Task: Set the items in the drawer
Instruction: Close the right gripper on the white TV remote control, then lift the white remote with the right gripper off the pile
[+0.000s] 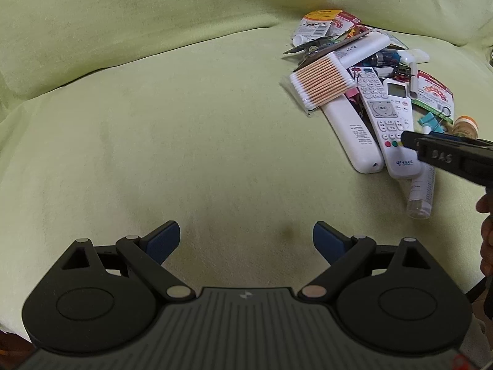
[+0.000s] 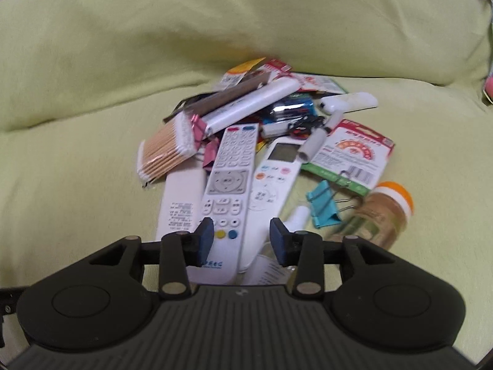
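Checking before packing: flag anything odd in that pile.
The pile is a jumble on the green cushion: remotes overlap, swabs lie on one, and the jar lies tipped. Nothing looks broken or spilled.

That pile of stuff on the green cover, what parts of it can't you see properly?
- Drawer: in neither view.
- Clear bottle: right wrist view, mostly behind the right gripper and the TV remote.
- Batteries: right wrist view, blurred.
- Orange-capped bottle: left wrist view, partly behind the right gripper.
- Remote labels: too small.
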Demonstrator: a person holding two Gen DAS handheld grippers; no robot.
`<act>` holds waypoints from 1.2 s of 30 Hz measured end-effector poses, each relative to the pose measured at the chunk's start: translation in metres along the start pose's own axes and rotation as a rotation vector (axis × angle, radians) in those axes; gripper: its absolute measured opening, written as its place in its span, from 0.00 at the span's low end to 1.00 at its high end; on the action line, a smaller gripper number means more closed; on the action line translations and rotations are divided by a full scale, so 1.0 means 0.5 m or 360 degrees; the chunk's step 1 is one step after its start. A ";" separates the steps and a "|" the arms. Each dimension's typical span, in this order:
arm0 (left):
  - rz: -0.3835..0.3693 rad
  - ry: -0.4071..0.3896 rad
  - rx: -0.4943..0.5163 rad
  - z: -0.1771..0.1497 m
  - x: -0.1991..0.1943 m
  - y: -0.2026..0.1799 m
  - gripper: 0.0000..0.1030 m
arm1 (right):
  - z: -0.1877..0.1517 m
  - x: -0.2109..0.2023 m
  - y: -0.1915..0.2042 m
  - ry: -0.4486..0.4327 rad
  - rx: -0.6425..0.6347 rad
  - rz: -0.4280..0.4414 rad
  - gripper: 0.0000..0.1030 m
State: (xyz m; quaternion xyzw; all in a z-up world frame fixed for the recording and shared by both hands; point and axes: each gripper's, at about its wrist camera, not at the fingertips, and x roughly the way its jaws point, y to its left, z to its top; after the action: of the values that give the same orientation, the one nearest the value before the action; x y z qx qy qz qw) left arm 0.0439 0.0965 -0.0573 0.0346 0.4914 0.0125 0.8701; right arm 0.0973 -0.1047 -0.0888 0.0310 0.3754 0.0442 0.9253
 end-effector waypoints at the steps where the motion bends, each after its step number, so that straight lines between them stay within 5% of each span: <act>1: 0.0002 0.0002 0.0000 0.001 0.002 0.000 0.91 | 0.000 0.005 0.004 0.0007 -0.0007 -0.0003 0.35; 8: 0.0002 0.0019 0.0004 0.006 0.015 -0.002 0.91 | 0.021 0.040 0.044 -0.0020 -0.0116 -0.0094 0.54; 18: 0.0021 0.0018 -0.0016 0.009 0.023 0.013 0.91 | 0.012 0.065 0.066 0.0056 -0.0199 -0.0148 0.39; 22: 0.0033 0.0018 -0.0028 0.009 0.027 0.018 0.91 | 0.003 0.036 0.055 0.0121 -0.0155 -0.0069 0.39; 31: 0.0019 0.0010 -0.0040 0.008 0.024 0.018 0.91 | -0.068 -0.070 -0.004 0.0348 -0.0129 0.0383 0.38; 36: 0.0006 0.0007 -0.0038 0.003 0.017 0.013 0.91 | -0.087 -0.080 0.022 0.0323 -0.0172 0.0369 0.44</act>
State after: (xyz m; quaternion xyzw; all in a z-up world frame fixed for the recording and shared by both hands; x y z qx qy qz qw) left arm 0.0497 0.1032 -0.0634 0.0252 0.4931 0.0199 0.8694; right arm 0.0378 -0.0970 -0.0911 0.0198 0.4579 0.1736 0.8717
